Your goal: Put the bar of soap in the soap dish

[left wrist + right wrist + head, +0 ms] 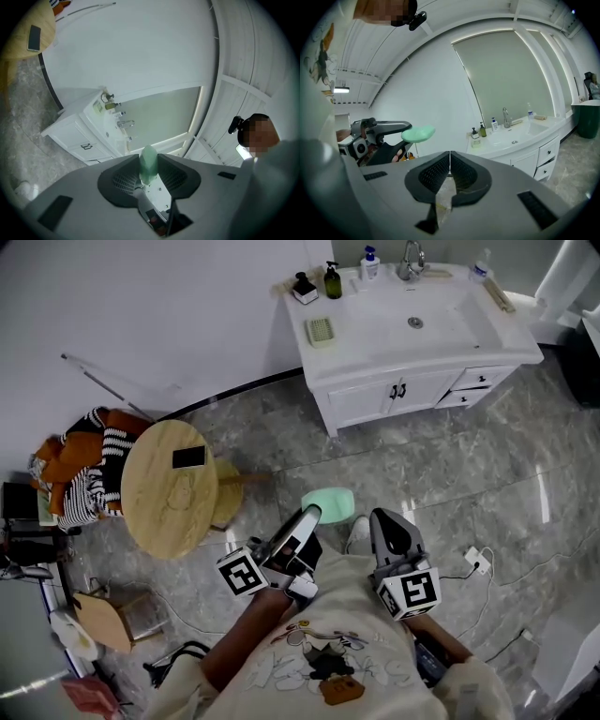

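My left gripper (pixel 314 514) is shut on a pale green bar of soap (pixel 329 503), held up over the floor well short of the vanity. The soap (pixel 149 162) stands on edge between the jaws in the left gripper view, and it (pixel 418 134) shows from the side in the right gripper view. The right gripper (pixel 386 521) is beside it, jaws pressed together and empty (pixel 449 161). A pale green soap dish (pixel 321 330) lies on the left end of the white vanity top (pixel 375 357), also seen small as the dish (pixel 476 143) by the bottles.
A sink basin (pixel 417 320) with a tap (pixel 409 259) and several bottles (pixel 333 280) occupy the vanity. A round wooden table (pixel 169 487) with a phone (pixel 188 457) stands left, with clothes (pixel 80 465) beside it. A power strip (pixel 477 560) and cables lie on the marble floor at right.
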